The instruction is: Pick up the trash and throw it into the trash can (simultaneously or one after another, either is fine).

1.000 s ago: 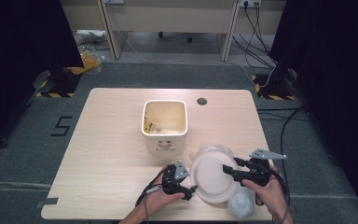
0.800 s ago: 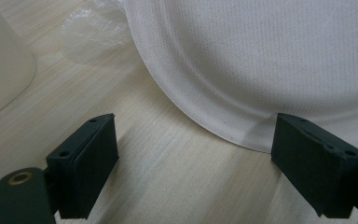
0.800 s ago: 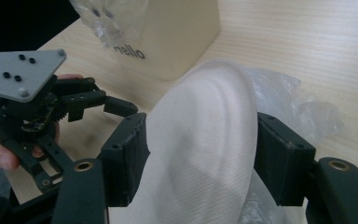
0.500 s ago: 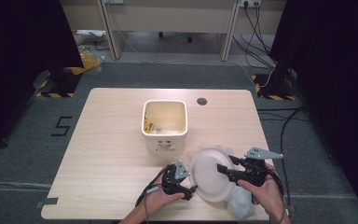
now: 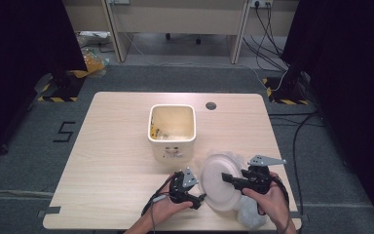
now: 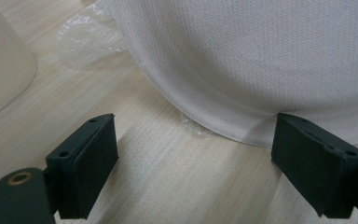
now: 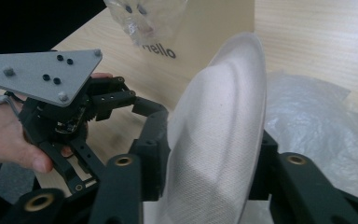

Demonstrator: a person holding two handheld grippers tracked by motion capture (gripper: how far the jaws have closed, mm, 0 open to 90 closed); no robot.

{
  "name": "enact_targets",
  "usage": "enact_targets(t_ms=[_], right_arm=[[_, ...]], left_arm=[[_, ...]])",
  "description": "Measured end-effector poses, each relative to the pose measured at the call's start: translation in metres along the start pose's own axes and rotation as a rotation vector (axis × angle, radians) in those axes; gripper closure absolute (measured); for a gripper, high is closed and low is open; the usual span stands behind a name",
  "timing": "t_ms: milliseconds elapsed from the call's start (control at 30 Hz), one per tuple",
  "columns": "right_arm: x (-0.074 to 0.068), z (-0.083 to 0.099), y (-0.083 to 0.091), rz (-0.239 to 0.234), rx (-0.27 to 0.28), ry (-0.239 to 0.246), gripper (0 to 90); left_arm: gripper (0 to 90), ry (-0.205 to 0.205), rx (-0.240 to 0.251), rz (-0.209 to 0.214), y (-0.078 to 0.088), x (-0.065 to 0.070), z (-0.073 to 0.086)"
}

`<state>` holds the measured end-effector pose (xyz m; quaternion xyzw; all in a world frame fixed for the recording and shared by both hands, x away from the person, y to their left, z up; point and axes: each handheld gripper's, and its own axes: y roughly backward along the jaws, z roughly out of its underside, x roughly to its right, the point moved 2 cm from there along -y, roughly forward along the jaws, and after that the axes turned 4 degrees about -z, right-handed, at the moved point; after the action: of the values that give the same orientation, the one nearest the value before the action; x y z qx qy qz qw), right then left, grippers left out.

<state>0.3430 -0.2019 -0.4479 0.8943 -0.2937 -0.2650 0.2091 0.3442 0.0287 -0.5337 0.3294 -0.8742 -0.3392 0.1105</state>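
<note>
The white paper plate (image 5: 220, 181) stood tilted on edge near the front right of the worktop (image 5: 112, 161), its face turned toward the left gripper (image 5: 189, 191) and its rim running roughly front to back. The right gripper (image 5: 231, 179) had just been closing its jaws, which now clamped the plate's rim between them. The left gripper's jaws stood apart, released, with the plate's lower edge just beyond them. Crumpled clear plastic wrap (image 5: 251, 217) lay under and right of the plate. The cream bin (image 5: 172, 129) stood close behind; bare worktop lay open to the left. Since the earlier frame the right gripper had edged leftward.
</note>
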Motion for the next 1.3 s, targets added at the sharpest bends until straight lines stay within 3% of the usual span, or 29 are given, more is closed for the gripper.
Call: enact_targets(t_ms=[267, 467, 567, 833, 1067, 1200, 1300], right_arm=[[0.0, 0.0, 0.003, -0.126, 0.082, -0.075, 80.9], [-0.006, 0.001, 0.003, -0.256, 0.125, -0.133, 83.0], [-0.009, -0.001, 0.005, -0.318, 0.147, -0.158, 83.0], [-0.01, -0.009, 0.01, -0.333, 0.185, -0.16, 83.0], [-0.006, -0.017, 0.008, -0.335, 0.199, -0.172, 82.9], [-0.004, -0.025, 0.01, -0.323, 0.199, -0.159, 82.8], [-0.004, -0.033, 0.013, -0.322, 0.212, -0.149, 82.7]], left_arm=[[14.3, 0.011, 0.003, -0.005, 0.006, -0.002, 0.005], [15.1, 0.025, 0.006, -0.003, 0.021, -0.007, 0.019], [15.9, 0.06, 0.027, 0.012, 0.03, -0.011, 0.027], [16.1, 0.056, 0.011, -0.081, 0.058, -0.034, 0.046], [16.3, 0.119, -0.013, -0.127, 0.071, -0.06, 0.065], [16.4, 0.129, -0.019, -0.174, 0.076, -0.072, 0.07], [16.3, 0.138, -0.025, -0.181, 0.079, -0.078, 0.072]])
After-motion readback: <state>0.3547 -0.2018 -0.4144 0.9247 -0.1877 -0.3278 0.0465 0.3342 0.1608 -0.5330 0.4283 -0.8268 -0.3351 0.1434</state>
